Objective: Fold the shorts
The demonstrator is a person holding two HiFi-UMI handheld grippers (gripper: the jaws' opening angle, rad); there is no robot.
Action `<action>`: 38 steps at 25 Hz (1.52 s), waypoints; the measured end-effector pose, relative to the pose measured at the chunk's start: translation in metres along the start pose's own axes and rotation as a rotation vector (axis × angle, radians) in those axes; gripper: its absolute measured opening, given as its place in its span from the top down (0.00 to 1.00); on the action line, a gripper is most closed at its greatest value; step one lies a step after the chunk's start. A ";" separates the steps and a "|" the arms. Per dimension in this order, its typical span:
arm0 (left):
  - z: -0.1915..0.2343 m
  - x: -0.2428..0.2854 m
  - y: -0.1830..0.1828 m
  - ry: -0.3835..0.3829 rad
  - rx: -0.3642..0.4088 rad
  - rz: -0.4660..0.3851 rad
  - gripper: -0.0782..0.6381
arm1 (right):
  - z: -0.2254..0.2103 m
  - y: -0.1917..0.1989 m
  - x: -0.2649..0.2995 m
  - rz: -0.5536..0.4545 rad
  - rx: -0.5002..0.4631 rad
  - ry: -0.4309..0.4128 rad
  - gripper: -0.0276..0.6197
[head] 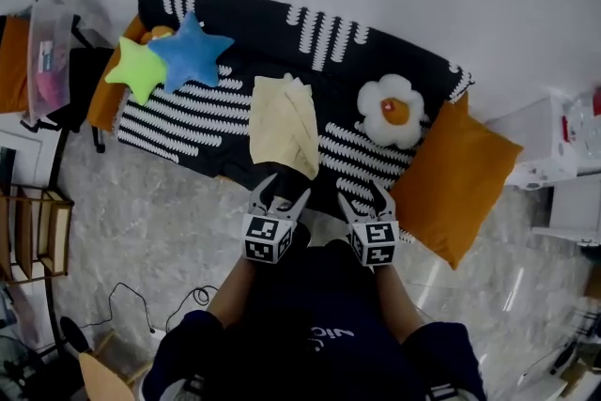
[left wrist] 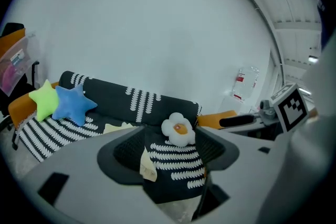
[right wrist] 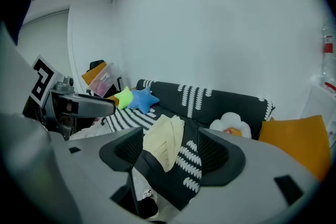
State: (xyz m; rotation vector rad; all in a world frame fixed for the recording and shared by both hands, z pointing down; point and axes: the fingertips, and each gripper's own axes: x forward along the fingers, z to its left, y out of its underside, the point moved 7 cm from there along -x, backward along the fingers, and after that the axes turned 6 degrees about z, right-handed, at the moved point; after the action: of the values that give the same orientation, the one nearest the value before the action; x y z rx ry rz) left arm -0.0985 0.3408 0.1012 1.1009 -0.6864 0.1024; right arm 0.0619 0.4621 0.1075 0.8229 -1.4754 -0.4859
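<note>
We hold the left gripper (head: 285, 188) and right gripper (head: 364, 197) side by side before the sofa (head: 282, 28), jaws of both spread and empty; the pale yellow shorts (head: 282, 125), apparently folded, lie mid-seat, beside the egg cushion (head: 392, 111).

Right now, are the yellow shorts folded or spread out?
Folded, it seems: the shorts lie as one narrow strip on the sofa, a layer overlapping along the middle.
</note>
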 end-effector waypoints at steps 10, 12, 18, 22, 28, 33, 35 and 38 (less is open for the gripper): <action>0.034 0.038 0.001 -0.026 -0.122 0.083 0.47 | -0.024 -0.090 0.085 0.022 -0.155 -0.136 0.52; 0.038 0.050 0.010 -0.050 -0.157 0.110 0.48 | -0.029 -0.111 0.115 0.035 -0.207 -0.202 0.58; 0.047 0.095 0.040 -0.124 -0.266 0.181 0.51 | -0.036 -0.160 0.213 0.095 -0.479 -0.378 0.78; 0.052 0.130 0.061 -0.163 -0.288 0.246 0.52 | -0.030 -0.170 0.280 0.127 -0.899 -0.513 0.80; 0.066 0.192 0.098 -0.159 -0.283 0.330 0.52 | -0.029 -0.146 0.378 0.222 -1.467 -0.658 0.66; 0.068 0.239 0.112 -0.126 -0.302 0.448 0.53 | -0.023 -0.140 0.444 0.186 -1.949 -0.729 0.66; 0.072 0.261 0.132 -0.125 -0.303 0.504 0.54 | -0.020 -0.124 0.478 0.156 -2.100 -0.742 0.66; 0.086 0.290 0.193 -0.172 -0.410 0.582 0.55 | -0.010 -0.068 0.533 0.116 -2.279 -0.768 0.66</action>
State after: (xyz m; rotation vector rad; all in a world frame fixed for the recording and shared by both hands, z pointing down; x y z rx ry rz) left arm 0.0130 0.2856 0.4377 0.4968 -1.1144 0.3505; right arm 0.1245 0.0268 0.4163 -1.3545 -0.6432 -1.8679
